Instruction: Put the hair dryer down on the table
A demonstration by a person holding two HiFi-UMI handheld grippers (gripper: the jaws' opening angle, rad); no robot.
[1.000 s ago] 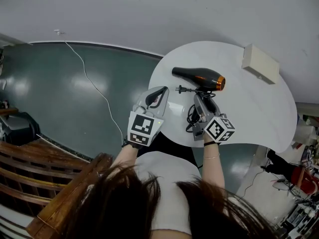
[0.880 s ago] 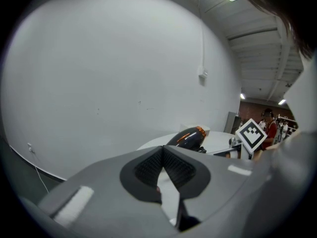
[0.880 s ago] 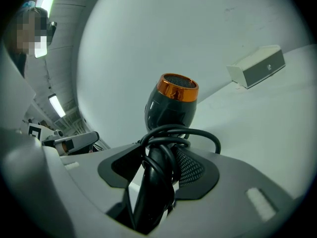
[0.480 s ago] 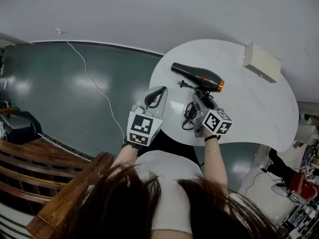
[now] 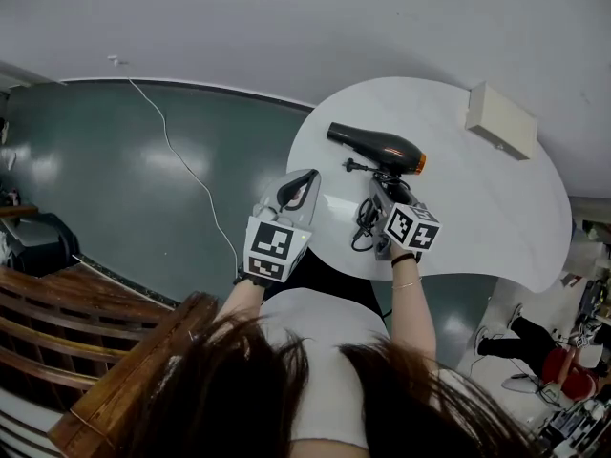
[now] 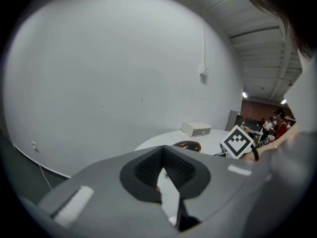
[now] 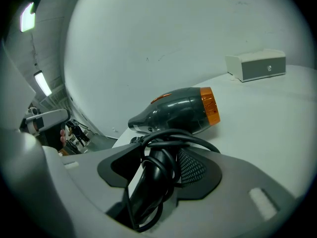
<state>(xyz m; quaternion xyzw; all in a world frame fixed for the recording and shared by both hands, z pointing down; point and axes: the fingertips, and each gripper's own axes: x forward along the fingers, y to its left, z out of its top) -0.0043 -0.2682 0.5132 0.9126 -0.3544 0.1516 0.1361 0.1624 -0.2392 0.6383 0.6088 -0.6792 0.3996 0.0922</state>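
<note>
Both jaws of the right gripper (image 5: 386, 197) clamp the hair dryer (image 5: 377, 147) by its handle, the barrel at twelve o'clock now lower over the table (image 5: 487, 208), so release looks near, while the left gripper (image 5: 307, 177) is closed and empty.

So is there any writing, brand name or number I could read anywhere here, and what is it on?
No text here can be read.
On the white box: a small mark on its side, too small to read.
On the marker cubes: black-and-white square patterns only, no letters.
On the hair dryer: no label or brand shows.
</note>
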